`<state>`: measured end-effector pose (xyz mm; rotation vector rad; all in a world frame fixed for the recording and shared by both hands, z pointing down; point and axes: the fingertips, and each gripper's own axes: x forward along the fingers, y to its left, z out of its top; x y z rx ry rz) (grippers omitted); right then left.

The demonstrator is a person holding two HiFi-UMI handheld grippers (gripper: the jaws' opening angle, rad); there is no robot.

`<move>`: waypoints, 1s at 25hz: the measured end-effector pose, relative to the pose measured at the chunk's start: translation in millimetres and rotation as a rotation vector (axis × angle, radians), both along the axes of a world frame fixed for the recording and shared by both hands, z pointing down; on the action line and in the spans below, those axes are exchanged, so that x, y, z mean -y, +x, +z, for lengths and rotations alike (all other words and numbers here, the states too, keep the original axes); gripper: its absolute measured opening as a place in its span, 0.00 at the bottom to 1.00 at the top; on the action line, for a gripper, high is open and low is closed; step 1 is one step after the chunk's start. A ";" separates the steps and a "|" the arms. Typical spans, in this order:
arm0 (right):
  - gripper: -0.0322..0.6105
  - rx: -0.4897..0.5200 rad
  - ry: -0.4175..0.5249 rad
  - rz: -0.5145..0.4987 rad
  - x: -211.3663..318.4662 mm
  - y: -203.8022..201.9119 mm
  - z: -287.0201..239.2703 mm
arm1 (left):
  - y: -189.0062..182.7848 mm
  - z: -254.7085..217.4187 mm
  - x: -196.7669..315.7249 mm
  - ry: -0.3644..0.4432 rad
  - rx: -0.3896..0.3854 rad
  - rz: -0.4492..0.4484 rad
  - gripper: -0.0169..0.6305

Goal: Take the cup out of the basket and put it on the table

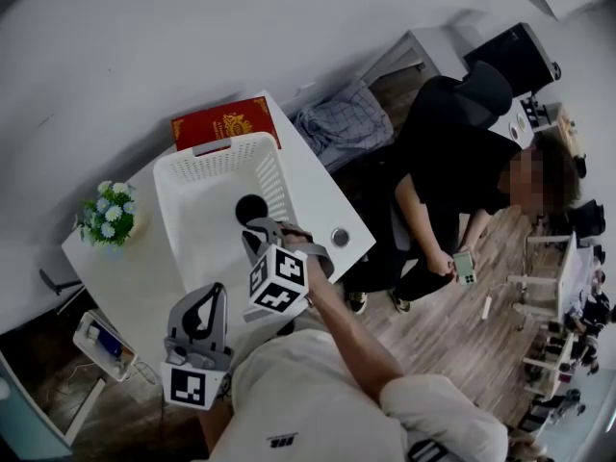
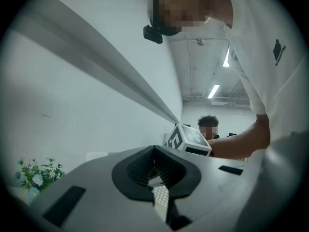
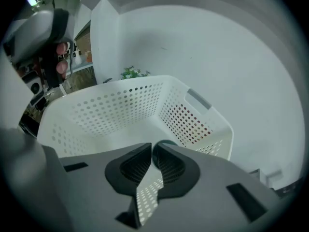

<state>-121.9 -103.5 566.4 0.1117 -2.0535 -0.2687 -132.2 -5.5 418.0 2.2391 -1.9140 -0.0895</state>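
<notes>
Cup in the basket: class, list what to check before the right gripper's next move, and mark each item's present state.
1. Cup lies inside the basket: ok.
2. Right gripper is over the basket, pointed at the cup: ok.
3. Its jaws are apart for a grasp: not ok, they are together.
4. Left gripper is out of the way: ok, shut and held outside the basket.
5. Bare table beside the basket: ok.
6. Cup is empty: cannot tell.

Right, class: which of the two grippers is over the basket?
The right gripper: its shut jaws hang over the white basket, near the dark cup inside. The left gripper is held short of the basket.
</notes>
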 end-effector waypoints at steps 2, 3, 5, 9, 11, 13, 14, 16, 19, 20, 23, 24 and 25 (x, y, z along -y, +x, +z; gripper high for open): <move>0.09 -0.037 -0.007 0.003 -0.1 -1.8 7.7 | -1.7 -0.9 -0.2 0.004 -0.004 -0.005 0.04; 0.11 -0.055 -0.009 0.006 0.4 -2.6 11.7 | -3.0 -0.7 -0.6 0.003 -0.002 -0.007 0.04; 0.16 -0.096 -0.001 0.010 3.3 -2.5 19.8 | -5.8 -0.3 -0.7 0.004 0.001 -0.011 0.04; 0.19 -0.172 0.037 0.001 6.9 -0.4 35.6 | -10.4 2.2 -3.5 0.001 -0.005 -0.018 0.04; 0.19 -0.197 0.058 -0.003 9.3 -0.2 41.1 | -12.7 2.0 -4.6 0.006 -0.008 -0.024 0.04; 0.20 -0.215 0.066 -0.005 10.7 -0.4 44.9 | -14.7 1.9 -5.4 0.012 -0.012 -0.029 0.04; 0.20 -0.224 0.067 -0.008 11.0 -0.9 45.7 | -15.9 2.3 -5.8 0.013 -0.014 -0.032 0.04; 0.20 -0.244 0.071 -0.015 11.5 -1.5 47.2 | -18.1 3.4 -6.8 0.012 -0.019 -0.037 0.04; 0.20 -0.274 0.087 -0.028 13.2 -1.1 52.3 | -19.1 4.5 -8.3 0.010 -0.021 -0.037 0.04; 0.20 -0.284 0.093 -0.031 14.0 -0.9 54.3 | -19.4 5.0 -9.0 0.009 -0.021 -0.037 0.04; 0.20 -0.306 0.117 -0.043 16.4 -0.5 59.1 | -20.1 5.8 -10.4 0.010 -0.023 -0.040 0.04; 0.20 -0.312 0.122 -0.048 16.6 -0.2 60.4 | -20.4 5.3 -10.6 0.012 -0.024 -0.042 0.04; 0.20 -0.317 0.126 -0.052 16.6 0.1 61.5 | -20.5 4.9 -10.8 0.013 -0.024 -0.043 0.04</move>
